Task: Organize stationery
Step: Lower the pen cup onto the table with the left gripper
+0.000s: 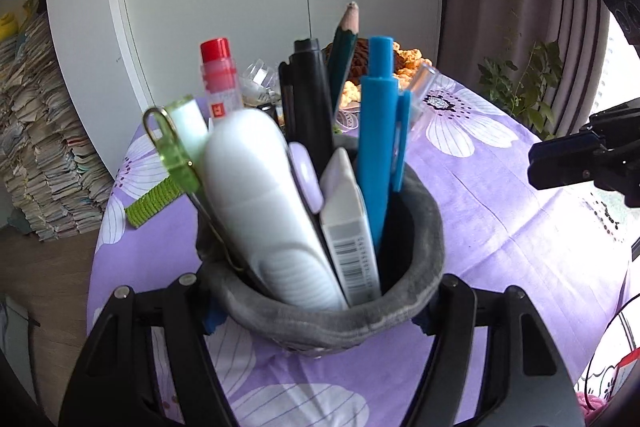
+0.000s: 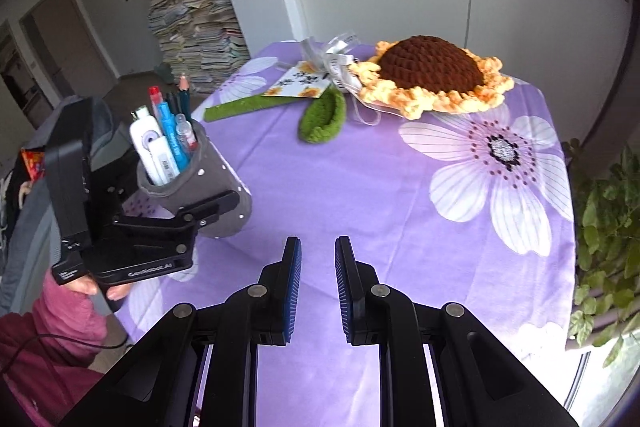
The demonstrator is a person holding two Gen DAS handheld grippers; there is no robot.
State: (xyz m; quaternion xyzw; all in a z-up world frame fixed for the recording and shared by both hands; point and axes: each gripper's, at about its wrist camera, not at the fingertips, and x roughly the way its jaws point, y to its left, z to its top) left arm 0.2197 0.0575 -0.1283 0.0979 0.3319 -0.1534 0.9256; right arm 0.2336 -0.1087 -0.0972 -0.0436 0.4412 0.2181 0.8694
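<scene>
A grey fabric pen holder (image 1: 404, 267) sits between the fingers of my left gripper (image 1: 316, 315), which is shut on its sides. It is packed with a white correction tape (image 1: 260, 211), a barcoded white eraser (image 1: 348, 227), a blue pen (image 1: 378, 131), a black marker (image 1: 306, 99), a red-capped tube (image 1: 218, 79) and a green pencil (image 1: 344, 47). In the right wrist view the holder (image 2: 224, 187) leans near the table's left edge, held by the left gripper (image 2: 208, 207). My right gripper (image 2: 318, 247) hovers over the purple cloth, narrowly open and holding nothing.
A purple flowered cloth (image 2: 360, 187) covers the round table. At its far side lie a crochet sunflower (image 2: 432, 75), a green leaf (image 2: 322, 119), a green stem (image 2: 232, 109) and a card (image 2: 298, 85). A plant (image 2: 608, 227) stands right; a paper stack (image 2: 196, 19) rises behind.
</scene>
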